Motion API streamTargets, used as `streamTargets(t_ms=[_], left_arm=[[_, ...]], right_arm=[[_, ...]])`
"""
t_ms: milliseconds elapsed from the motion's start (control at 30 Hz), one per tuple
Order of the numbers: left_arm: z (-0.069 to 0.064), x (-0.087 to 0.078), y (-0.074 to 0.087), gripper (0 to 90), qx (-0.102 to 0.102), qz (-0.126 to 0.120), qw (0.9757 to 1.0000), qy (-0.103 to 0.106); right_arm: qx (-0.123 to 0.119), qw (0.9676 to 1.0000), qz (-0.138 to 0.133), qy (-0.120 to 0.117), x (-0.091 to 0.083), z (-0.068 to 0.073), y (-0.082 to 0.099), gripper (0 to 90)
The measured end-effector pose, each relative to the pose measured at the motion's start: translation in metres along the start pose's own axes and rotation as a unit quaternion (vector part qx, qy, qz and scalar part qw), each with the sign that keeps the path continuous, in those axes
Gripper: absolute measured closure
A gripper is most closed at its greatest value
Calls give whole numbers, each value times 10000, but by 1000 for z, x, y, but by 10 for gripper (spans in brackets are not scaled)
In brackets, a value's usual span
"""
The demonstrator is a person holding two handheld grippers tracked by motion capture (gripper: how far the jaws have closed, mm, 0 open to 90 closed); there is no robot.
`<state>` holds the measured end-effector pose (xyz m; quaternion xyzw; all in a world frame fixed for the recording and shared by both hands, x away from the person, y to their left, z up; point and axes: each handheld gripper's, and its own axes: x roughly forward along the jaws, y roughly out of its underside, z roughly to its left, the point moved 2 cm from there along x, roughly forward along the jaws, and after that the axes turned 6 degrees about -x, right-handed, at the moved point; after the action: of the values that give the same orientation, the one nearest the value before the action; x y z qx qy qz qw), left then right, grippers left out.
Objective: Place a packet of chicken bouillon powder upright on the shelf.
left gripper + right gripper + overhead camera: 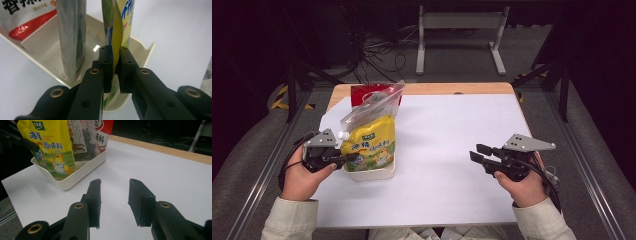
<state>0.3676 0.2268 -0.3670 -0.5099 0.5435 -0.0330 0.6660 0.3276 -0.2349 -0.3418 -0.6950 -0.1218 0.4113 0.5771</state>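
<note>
A yellow seasoning pouch (371, 145) with a white spout stands upright in a white tray (373, 174) at the table's left. My left gripper (353, 157) comes at it from the left and is shut on the pouch's side edge. In the left gripper view both jaws of this gripper (115, 68) pinch the yellow pouch (123, 20) just above the tray's rim (142, 48). My right gripper (475, 152) hovers over bare white table at the right. It points left with the jaws open. In the right gripper view nothing lies between the jaws of that gripper (113, 200).
Behind the yellow pouch, the tray also holds a clear bag of dark contents (373, 106) and a red bag (364, 92). The white sheet (452, 130) covers most of the wooden table. A metal stand and cables lie on the floor beyond the far edge.
</note>
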Motion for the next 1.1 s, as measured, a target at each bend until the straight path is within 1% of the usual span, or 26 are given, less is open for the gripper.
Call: streamTargets(t_ms=[33,100,267,400,467,533,567,633,700,800,833,867,933,1000,1100], left_arm=[[1,1,1,828,-30,26,10000,-20],[2,1,3,829,-66,49,10000,13],[1,1,4,827,-36,97,9999,-3],[2,1,5,823,-61,57,10000,13],[2,1,5,798,-106,-15,9999,17],[1,0,5,669,-201,-203,9996,26],[1,-1,6,589,-198,-215,9996,11],[-1,-4,7,525,-256,-283,9993,12],[-2,-7,8,418,-327,-359,9988,8],[-4,-11,13,307,-344,-567,9978,-54],[-4,-12,14,285,-338,-603,9976,-67],[-5,-13,17,274,-379,-650,9972,-26],[-6,-14,24,259,-437,-709,9965,-32],[-5,-15,30,240,-479,-752,9960,-76],[-3,-17,40,213,-599,-833,9947,-91]], right_arm=[[3,10000,-1,1,0,0,0,619],[6,10000,-1,0,0,0,0,617],[22,10000,5,0,0,-1,1,611],[37,10000,-17,14,0,-1,1,598],[25,10000,-21,33,-1,-2,1,587],[27,10000,-33,56,-1,-3,1,574],[42,10000,-28,61,-2,-4,2,564],[36,9999,-39,109,-3,-6,3,540],[3,9998,-66,168,-4,-8,3,510],[-14,9997,-109,212,-8,-10,3,495],[-15,9997,-122,225,-9,-11,3,489],[-31,9996,-134,232,-10,-12,3,485],[-25,9995,-143,271,-14,-15,5,479],[-27,9994,-141,323,-18,-18,7,477],[-8,9992,-135,380,-23,-22,10,475]])
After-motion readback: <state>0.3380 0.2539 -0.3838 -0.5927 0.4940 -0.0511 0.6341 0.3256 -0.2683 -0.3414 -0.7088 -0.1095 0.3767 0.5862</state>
